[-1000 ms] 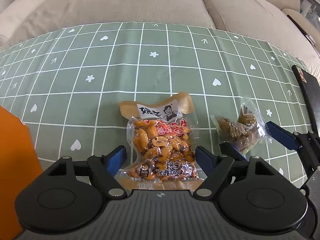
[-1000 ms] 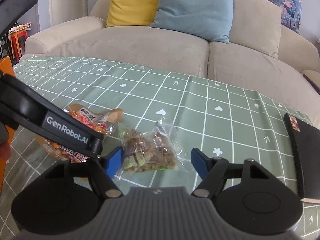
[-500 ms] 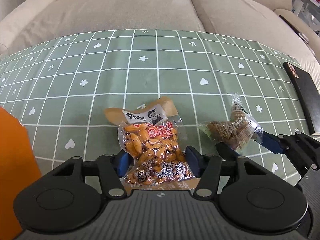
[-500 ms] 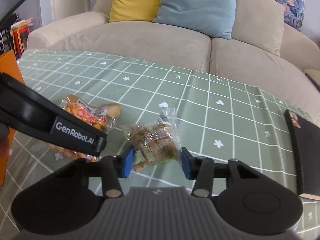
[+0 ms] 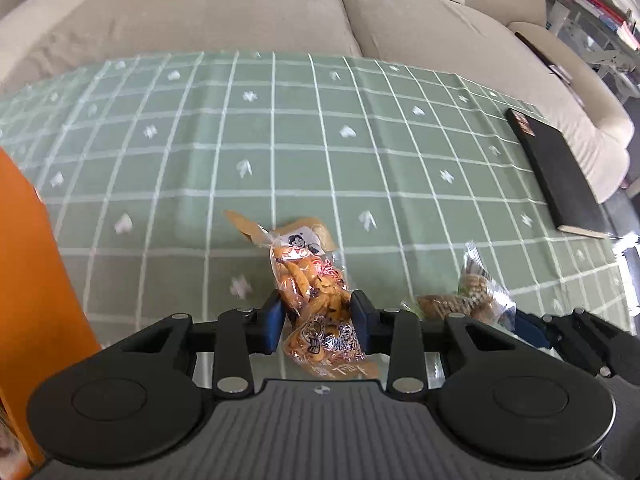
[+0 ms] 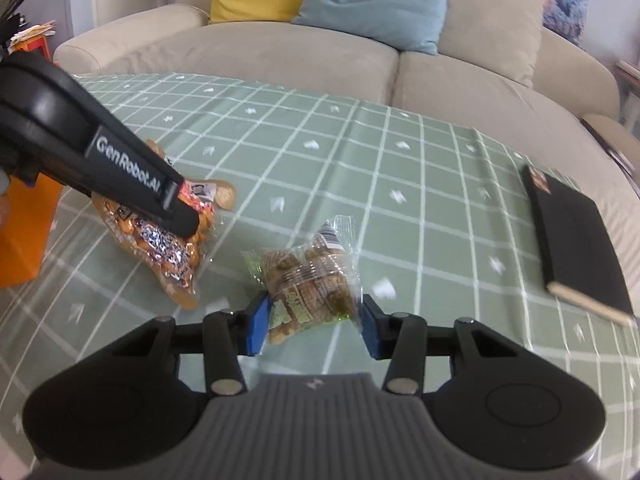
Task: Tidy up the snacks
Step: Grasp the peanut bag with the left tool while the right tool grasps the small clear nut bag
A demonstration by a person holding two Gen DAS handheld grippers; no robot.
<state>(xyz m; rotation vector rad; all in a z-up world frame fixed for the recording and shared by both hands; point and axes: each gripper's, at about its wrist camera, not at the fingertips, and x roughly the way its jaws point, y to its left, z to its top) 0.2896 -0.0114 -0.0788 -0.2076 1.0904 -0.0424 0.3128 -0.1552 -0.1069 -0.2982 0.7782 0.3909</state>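
Observation:
My left gripper is shut on an orange snack packet and holds it tilted above the green checked tablecloth. The same packet shows in the right wrist view, under the left gripper's finger. My right gripper is shut on a clear bag of brown snacks, raised off the cloth. That bag also shows at the right of the left wrist view.
An orange box stands at the left edge, also in the right wrist view. A black book lies at the right edge of the table. A beige sofa with yellow and blue cushions runs behind the table.
Both grippers closed on their packets and lifted them off the cloth. The orange packet now hangs crumpled and tilted between the left fingers.

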